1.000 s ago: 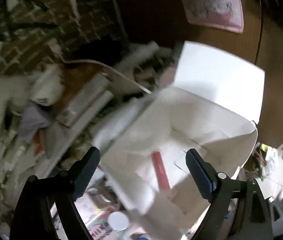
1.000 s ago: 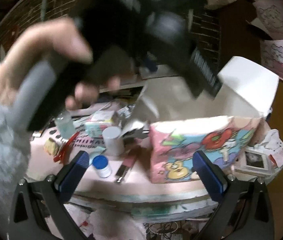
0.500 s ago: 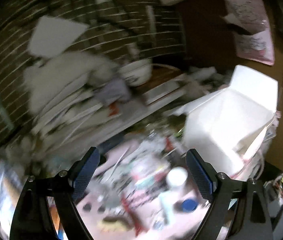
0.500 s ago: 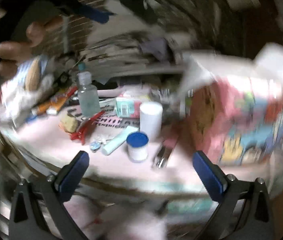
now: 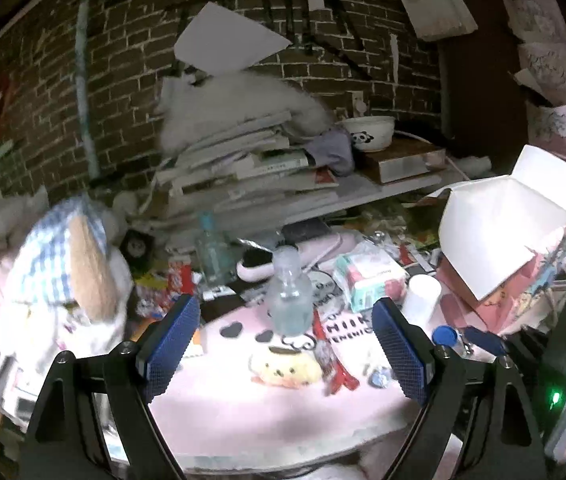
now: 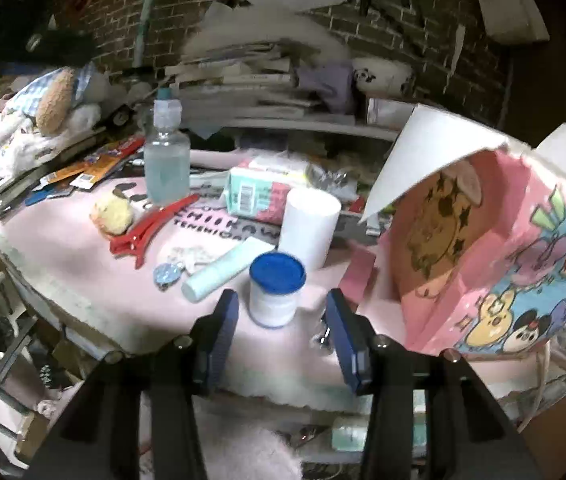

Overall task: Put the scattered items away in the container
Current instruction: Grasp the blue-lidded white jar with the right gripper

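Observation:
A pink cartoon box (image 6: 495,268) with white open flaps stands at the table's right; it also shows in the left wrist view (image 5: 499,240). Loose items lie on the pink mat (image 6: 83,264): a blue-lidded white jar (image 6: 275,292), a white cup (image 6: 309,228), a mint tube (image 6: 227,268), a red hair clip (image 6: 147,228), a clear bottle (image 6: 165,156), a yellow plush (image 6: 113,212), a tissue pack (image 6: 263,192). My right gripper (image 6: 281,336) is open, its fingers either side of the jar, just short of it. My left gripper (image 5: 283,348) is open and empty above the mat, near the plush (image 5: 287,364).
A stack of books and papers (image 5: 251,164) with a panda bowl (image 5: 369,134) fills the back by the brick wall. A stuffed toy in a checked cap (image 5: 63,264) sits at the left. Snack packets (image 6: 95,164) lie at the mat's left edge.
My left gripper has swung away from inside the box out over the mat. My right gripper has dropped low, closed in on the blue-lidded jar and narrowed its opening.

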`<act>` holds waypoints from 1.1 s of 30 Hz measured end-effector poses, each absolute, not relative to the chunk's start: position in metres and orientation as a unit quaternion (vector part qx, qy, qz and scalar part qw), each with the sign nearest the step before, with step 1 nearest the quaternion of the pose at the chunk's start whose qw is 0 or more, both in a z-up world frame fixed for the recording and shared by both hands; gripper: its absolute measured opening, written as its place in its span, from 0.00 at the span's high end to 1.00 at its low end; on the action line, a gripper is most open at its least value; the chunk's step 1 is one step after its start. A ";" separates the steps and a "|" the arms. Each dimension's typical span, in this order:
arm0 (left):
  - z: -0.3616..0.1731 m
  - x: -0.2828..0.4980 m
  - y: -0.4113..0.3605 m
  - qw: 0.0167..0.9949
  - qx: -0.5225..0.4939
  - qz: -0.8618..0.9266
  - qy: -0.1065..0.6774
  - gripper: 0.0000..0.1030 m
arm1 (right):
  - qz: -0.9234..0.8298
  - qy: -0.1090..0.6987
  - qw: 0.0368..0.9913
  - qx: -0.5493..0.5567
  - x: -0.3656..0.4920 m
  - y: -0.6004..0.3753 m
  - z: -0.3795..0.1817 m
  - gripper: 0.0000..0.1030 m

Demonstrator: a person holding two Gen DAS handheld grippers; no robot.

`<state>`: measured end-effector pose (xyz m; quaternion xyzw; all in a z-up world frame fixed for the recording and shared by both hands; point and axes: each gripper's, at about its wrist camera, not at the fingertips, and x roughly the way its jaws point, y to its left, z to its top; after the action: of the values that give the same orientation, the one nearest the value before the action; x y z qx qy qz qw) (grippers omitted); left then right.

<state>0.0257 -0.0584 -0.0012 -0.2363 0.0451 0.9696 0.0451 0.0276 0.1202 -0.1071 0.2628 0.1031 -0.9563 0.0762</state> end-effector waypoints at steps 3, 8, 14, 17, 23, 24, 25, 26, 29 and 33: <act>-0.013 0.030 -0.063 0.053 -0.238 0.970 0.024 0.16 | -0.957 0.098 0.084 0.259 0.023 0.120 -0.104 0.63; -0.038 0.026 -0.061 0.047 -0.272 0.961 0.010 0.16 | -0.953 0.094 0.096 0.270 0.013 0.116 -0.107 0.73; -0.055 0.020 -0.060 0.052 -0.299 0.953 -0.006 0.16 | -0.948 0.091 0.097 0.289 0.004 0.111 -0.112 0.74; -0.056 0.019 -0.055 0.061 -0.302 0.951 -0.006 0.16 | -0.946 0.091 0.098 0.296 0.001 0.109 -0.116 0.74; -0.054 0.016 -0.051 0.068 -0.304 0.950 -0.009 0.16 | -0.947 0.099 0.098 0.290 0.000 0.107 -0.117 0.76; -0.054 0.016 -0.051 0.068 -0.304 0.950 -0.010 0.16 | -0.947 0.103 0.097 0.289 0.000 0.106 -0.117 0.76; -0.054 0.016 -0.050 0.069 -0.304 0.950 -0.009 0.16 | -0.947 0.106 0.097 0.288 0.000 0.106 -0.117 0.76; -0.054 0.016 -0.049 0.069 -0.304 0.950 -0.008 0.16 | -0.947 0.107 0.096 0.288 0.000 0.106 -0.116 0.76; -0.052 0.015 -0.048 0.070 -0.303 0.950 -0.005 0.16 | -0.948 0.110 0.095 0.283 0.001 0.108 -0.112 0.76; -0.050 0.014 -0.049 0.065 -0.302 0.951 0.000 0.16 | -0.951 0.118 0.113 0.262 0.007 0.107 -0.091 0.76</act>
<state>0.0135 -0.0495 -0.0499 -0.3018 -0.0002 0.9511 0.0654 0.0068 0.1066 -0.0907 0.2624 0.1178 -0.9511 0.1128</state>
